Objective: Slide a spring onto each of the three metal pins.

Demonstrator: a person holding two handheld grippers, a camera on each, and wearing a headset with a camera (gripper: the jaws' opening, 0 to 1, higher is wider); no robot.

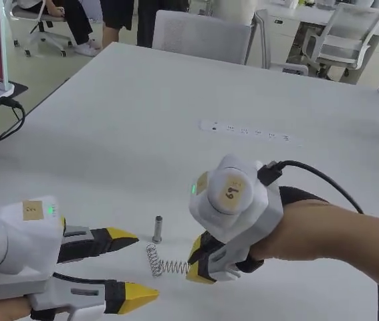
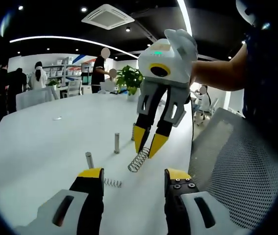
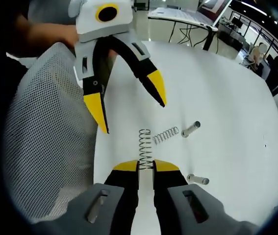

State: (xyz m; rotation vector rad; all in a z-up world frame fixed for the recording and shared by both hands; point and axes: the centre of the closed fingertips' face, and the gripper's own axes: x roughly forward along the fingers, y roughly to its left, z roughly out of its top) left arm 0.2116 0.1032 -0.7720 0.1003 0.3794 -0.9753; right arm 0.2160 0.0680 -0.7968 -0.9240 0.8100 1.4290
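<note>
White table (image 1: 176,100), spring (image 1: 167,265), right gripper (image 1: 194,267) "69"

Bright, even light; fisheye edges warped

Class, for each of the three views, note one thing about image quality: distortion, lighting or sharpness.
Head view: soft even light, barely any shadow on the table, little distortion. Left gripper view: fisheye bows the ceiling light strip; ceiling dark, table bright. Right gripper view: the table edge curves, the left tool looms large, the spring is sharp.
</note>
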